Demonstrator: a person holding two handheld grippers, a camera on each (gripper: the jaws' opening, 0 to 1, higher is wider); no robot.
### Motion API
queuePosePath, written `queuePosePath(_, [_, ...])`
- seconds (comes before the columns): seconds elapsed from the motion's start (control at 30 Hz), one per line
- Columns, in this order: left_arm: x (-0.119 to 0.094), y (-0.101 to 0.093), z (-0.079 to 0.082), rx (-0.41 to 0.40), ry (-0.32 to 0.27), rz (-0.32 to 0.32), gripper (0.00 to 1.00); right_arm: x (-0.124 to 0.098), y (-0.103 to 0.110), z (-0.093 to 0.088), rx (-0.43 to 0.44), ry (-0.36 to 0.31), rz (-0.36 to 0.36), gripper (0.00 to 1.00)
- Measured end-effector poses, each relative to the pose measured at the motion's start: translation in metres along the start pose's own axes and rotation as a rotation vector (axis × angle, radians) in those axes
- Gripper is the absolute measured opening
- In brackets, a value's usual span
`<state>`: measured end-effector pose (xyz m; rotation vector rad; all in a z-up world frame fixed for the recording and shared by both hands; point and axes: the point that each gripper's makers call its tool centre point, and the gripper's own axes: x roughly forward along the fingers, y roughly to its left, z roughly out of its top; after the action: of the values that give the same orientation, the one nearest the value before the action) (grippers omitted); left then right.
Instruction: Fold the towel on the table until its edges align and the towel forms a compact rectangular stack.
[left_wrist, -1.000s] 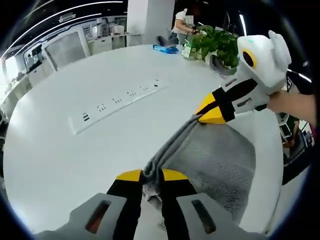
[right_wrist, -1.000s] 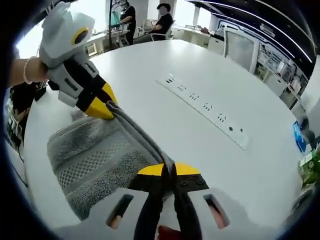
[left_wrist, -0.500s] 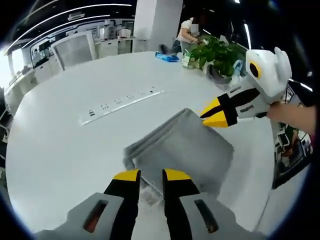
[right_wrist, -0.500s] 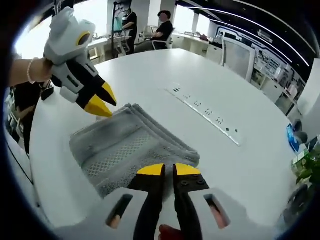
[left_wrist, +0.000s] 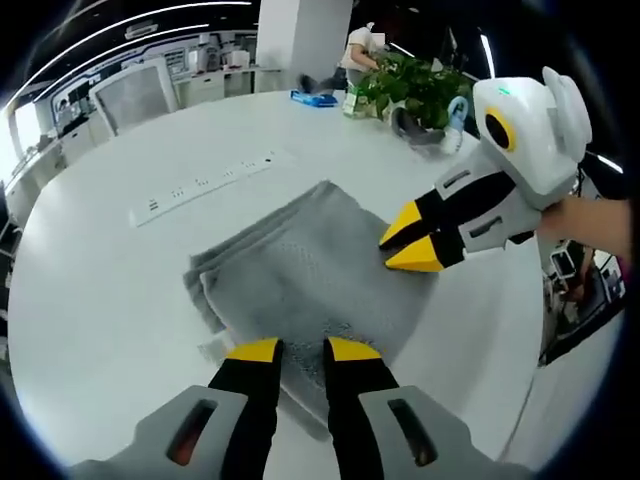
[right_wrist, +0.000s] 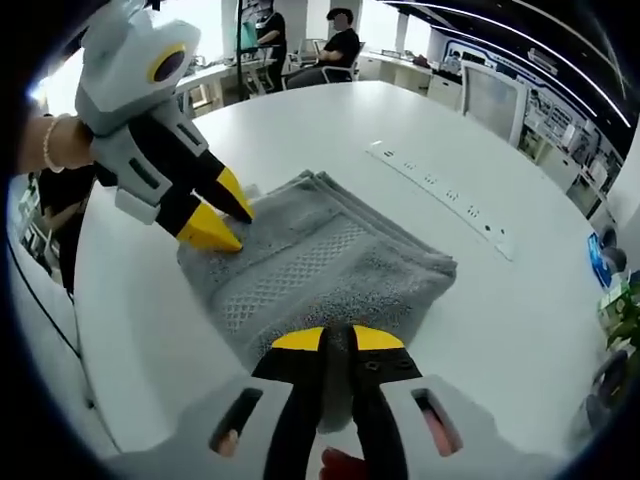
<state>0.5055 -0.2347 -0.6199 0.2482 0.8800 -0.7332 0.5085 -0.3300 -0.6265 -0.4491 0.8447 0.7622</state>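
A grey towel (left_wrist: 300, 270) lies folded in a thick rectangle on the white round table (left_wrist: 90, 300), its layered edges facing the power strip. In the left gripper view my left gripper (left_wrist: 302, 350) hovers open at the towel's near edge. My right gripper (left_wrist: 405, 243) reaches in from the right, jaws apart, tips over the towel's right side. In the right gripper view the towel (right_wrist: 320, 260) spreads ahead of my right gripper (right_wrist: 337, 340), which is just over its near corner. The left gripper (right_wrist: 222, 215) stands open at the towel's far left edge.
A white power strip (left_wrist: 205, 183) (right_wrist: 440, 195) lies beyond the towel. Potted plants (left_wrist: 420, 85) and a blue item (left_wrist: 312, 98) sit at the table's far side. The table edge runs close behind the right gripper (left_wrist: 520, 330). People and chairs are in the background.
Both grippers held the towel's gathered edge taut a second ago. They have let go, and the towel now lies flat and folded. Both grippers have closed in over it again.
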Motion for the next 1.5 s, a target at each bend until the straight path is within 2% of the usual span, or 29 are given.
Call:
queuePosePath(0.17, [0.009, 0.003, -0.005, 0.006, 0.020, 0.012, 0.17, 0.005, 0.002, -0.004, -0.014, 0.020, 0.002, 0.06])
queuePosePath(0.27, [0.015, 0.001, -0.010, 0.037, 0.043, 0.007, 0.17, 0.010, 0.003, -0.009, -0.036, 0.038, -0.004, 0.06])
queuePosePath(0.47, [0.021, 0.002, -0.006, 0.069, 0.059, 0.005, 0.16, 0.010, -0.003, -0.011, -0.037, 0.045, -0.008, 0.03])
queuePosePath(0.97, [0.040, 0.003, 0.016, 0.063, -0.011, -0.007, 0.16, 0.015, -0.029, -0.015, 0.018, 0.036, -0.036, 0.00])
queuePosePath(1.23, [0.049, 0.007, 0.028, 0.063, -0.025, -0.004, 0.15, 0.017, -0.045, -0.013, 0.057, 0.015, -0.045, 0.00])
queuePosePath(1.33, [0.050, 0.007, 0.030, 0.061, -0.032, -0.004, 0.15, 0.017, -0.046, -0.013, 0.061, 0.012, -0.053, 0.00])
queuePosePath(1.5, [0.040, 0.006, 0.034, 0.056, -0.084, -0.005, 0.16, 0.008, -0.045, -0.010, 0.057, -0.012, -0.049, 0.00])
